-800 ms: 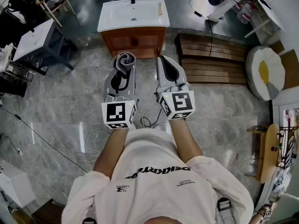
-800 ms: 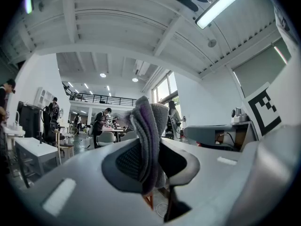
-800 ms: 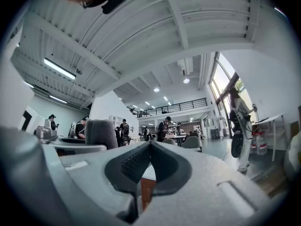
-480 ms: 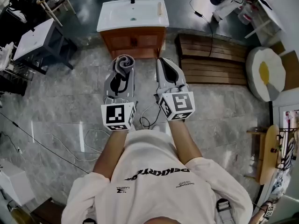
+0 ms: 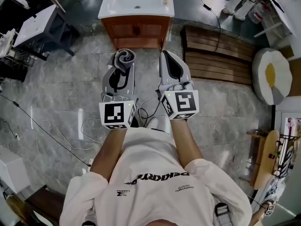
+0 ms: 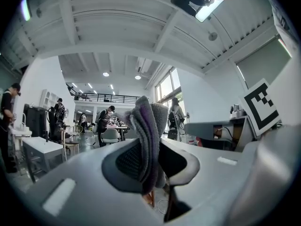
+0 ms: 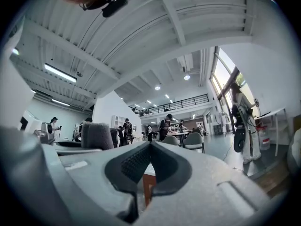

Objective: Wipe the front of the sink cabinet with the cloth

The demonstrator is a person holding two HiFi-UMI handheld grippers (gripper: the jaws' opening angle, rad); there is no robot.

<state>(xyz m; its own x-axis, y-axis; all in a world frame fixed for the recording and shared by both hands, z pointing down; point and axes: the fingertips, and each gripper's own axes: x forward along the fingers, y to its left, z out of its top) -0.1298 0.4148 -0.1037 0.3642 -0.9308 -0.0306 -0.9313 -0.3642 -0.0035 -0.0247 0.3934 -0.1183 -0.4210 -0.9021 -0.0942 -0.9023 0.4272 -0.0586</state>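
The sink cabinet (image 5: 136, 29) stands ahead across open stone floor (image 5: 61, 93), with a slatted wooden platform (image 5: 216, 55) just beside it on the person's right; nothing seems to bar its front. The right hand-held gripper (image 5: 170, 62) is closed on nothing. The left hand-held gripper (image 5: 122, 69) clamps the cloth (image 5: 125, 58), which is bunched upright. It looks soft, light and floppy, so is best pinched across its folds.

Rolled grey cloth (image 5: 125, 58) near wooden cabinet (image 5: 136, 34)

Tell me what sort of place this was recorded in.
Probably a large open workshop or lab hall, not a home: a sink cabinet stands alone on the tiled floor, cables trail across it, and people work at tables.
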